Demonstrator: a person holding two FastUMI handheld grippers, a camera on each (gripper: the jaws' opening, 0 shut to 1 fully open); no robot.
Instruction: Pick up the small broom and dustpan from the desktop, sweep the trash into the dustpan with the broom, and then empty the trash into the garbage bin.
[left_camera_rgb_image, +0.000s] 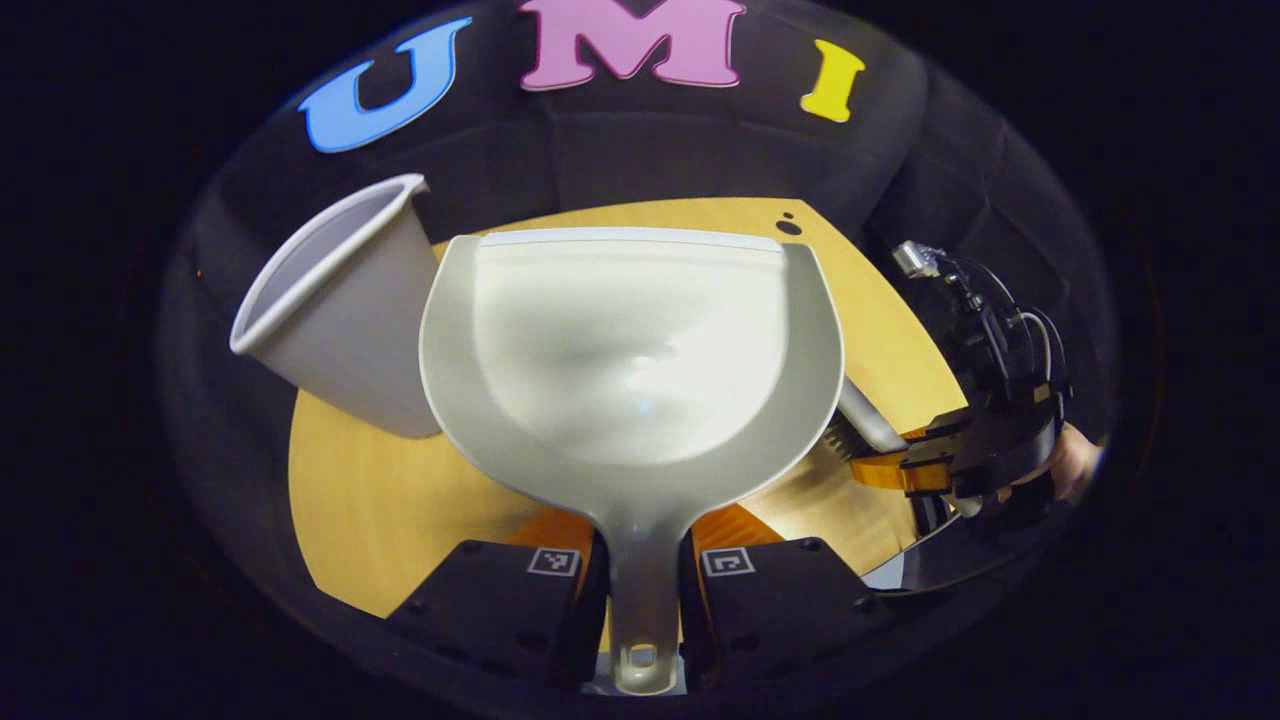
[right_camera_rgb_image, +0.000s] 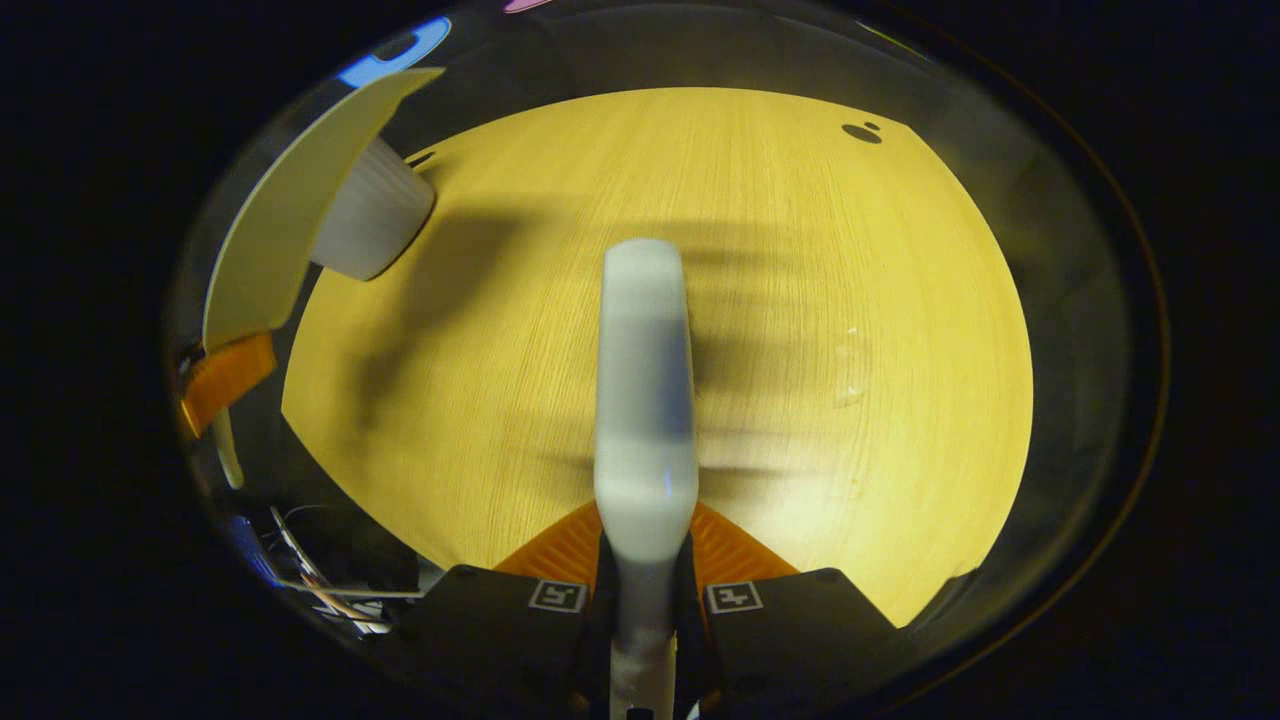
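My left gripper (left_camera_rgb_image: 643, 545) is shut on the handle of the pale grey dustpan (left_camera_rgb_image: 630, 350), held above the wooden table (left_camera_rgb_image: 370, 500) with its tray facing the camera; nothing lies in the tray. A white garbage bin (left_camera_rgb_image: 340, 310) stands just left of the pan. My right gripper (right_camera_rgb_image: 645, 540) is shut on the grey broom (right_camera_rgb_image: 645, 380), which points forward over the tabletop. In the left gripper view the broom (left_camera_rgb_image: 868, 415) and its bristles peek out from behind the pan's right edge. In the right gripper view the dustpan (right_camera_rgb_image: 290, 230) is at far left, with the bin (right_camera_rgb_image: 375, 225) behind it.
Faint pale specks (right_camera_rgb_image: 850, 365) lie on the table (right_camera_rgb_image: 800, 250) right of the broom. A dark mark (left_camera_rgb_image: 789, 226) sits at the table's far corner. Cables (right_camera_rgb_image: 320, 590) hang past the table's near left edge. A hand (left_camera_rgb_image: 1075, 460) holds the right gripper (left_camera_rgb_image: 985, 450).
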